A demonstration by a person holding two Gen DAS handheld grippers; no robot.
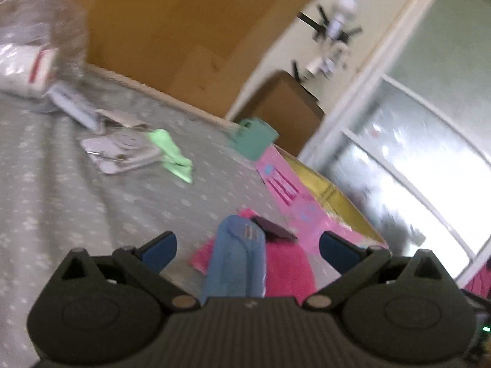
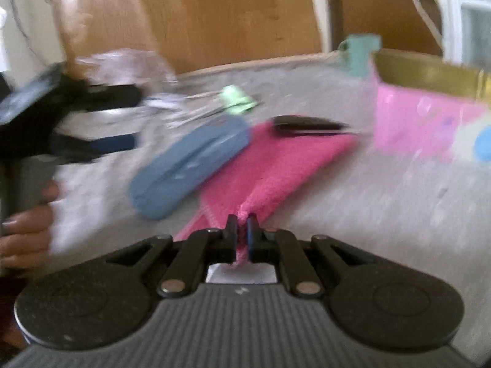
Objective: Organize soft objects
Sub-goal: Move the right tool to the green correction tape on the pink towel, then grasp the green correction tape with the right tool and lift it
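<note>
Pink towel (image 2: 270,165) pinched on the bed (image 2: 383,214)
Right tongs (image 2: 242,230) clamp its bunched corner; left tongs (image 1: 245,250) gape wide, empty; pink box (image 2: 423,128) contents unclear.

On the bed (image 2: 353,199) we see the folded cloth (image 2: 276,165) with the rolled jeans (image 2: 187,165) touching its left side, a flat case (image 2: 307,124), probably a wallet, on its far corner, the box (image 2: 429,122) to the right, the crumpled rag (image 2: 237,99) behind.
</note>
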